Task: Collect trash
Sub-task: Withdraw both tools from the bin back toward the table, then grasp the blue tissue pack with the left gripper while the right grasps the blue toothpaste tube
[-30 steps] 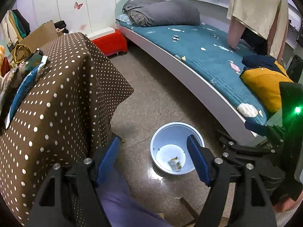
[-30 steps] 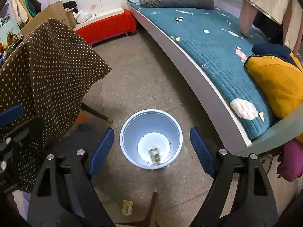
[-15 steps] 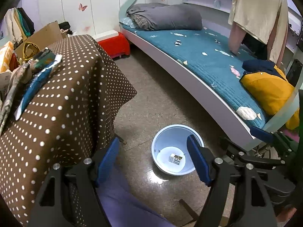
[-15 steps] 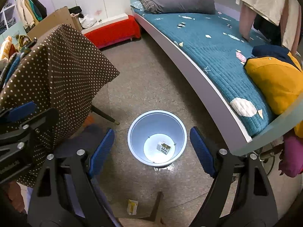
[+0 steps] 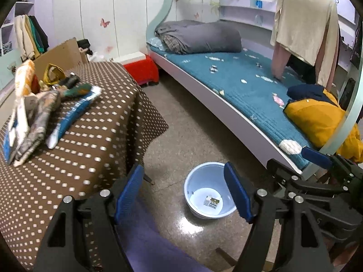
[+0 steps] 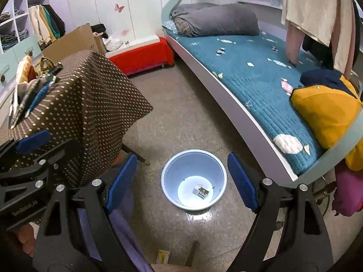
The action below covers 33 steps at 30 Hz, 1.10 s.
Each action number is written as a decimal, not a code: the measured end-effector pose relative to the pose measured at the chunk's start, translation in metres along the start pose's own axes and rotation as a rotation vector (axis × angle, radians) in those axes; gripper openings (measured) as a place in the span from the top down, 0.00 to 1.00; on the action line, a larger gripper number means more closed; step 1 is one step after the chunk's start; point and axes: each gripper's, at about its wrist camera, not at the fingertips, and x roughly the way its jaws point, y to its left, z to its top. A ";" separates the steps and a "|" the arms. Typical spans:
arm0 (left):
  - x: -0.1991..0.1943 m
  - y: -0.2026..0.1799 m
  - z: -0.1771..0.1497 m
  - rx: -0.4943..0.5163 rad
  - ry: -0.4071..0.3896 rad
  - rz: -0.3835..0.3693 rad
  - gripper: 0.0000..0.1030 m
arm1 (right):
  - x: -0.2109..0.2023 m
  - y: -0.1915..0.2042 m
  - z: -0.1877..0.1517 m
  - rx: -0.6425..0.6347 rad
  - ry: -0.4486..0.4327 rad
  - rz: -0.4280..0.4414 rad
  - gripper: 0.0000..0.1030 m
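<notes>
One small carton (image 6: 201,191) lies flat on the bottom of the pale blue bin (image 6: 166,188), which stands on the floor between the draped table and the bed; in my left view the same carton (image 5: 211,201) sits near the middle of the bin's base. Both my grippers are spread wide and carry nothing: the right gripper (image 6: 181,181) hangs above the bin, the left gripper (image 5: 183,195) beside it.

More trash waits, I judge, on the dotted tablecloth (image 5: 95,136): a heap of wrappers (image 5: 43,115) toward its far left corner, with a blue-and-white packet (image 5: 70,115) stretched out along the heap's near side. A yellow scrap (image 6: 163,256) also lies on the floor near my feet (easy to overlook). To do the next pickup well, I would swing the left gripper to the table, come at the long packet across its narrow width, and close on it alone so that the heap does not drag off the edge.

As for writing, my left gripper's body (image 6: 25,206) shows a pale printed word, too blurred to read with certainty; the carton's print is too small.
</notes>
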 end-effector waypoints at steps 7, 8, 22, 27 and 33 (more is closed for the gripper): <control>-0.029 0.022 0.001 -0.044 -0.073 0.023 0.28 | -0.015 0.028 0.014 -0.056 -0.063 0.037 0.20; -0.033 0.026 0.001 -0.053 -0.081 0.028 0.28 | -0.016 0.032 0.017 -0.064 -0.069 0.044 0.20; -0.062 0.096 0.005 -0.159 -0.134 0.147 0.23 | -0.017 0.093 0.041 -0.148 -0.110 0.178 0.15; -0.068 0.131 0.007 -0.179 -0.120 0.226 0.20 | -0.012 0.122 0.049 -0.177 -0.099 0.228 0.15; -0.067 0.177 0.017 -0.224 -0.077 0.276 0.14 | 0.003 0.155 0.061 -0.214 -0.068 0.254 0.14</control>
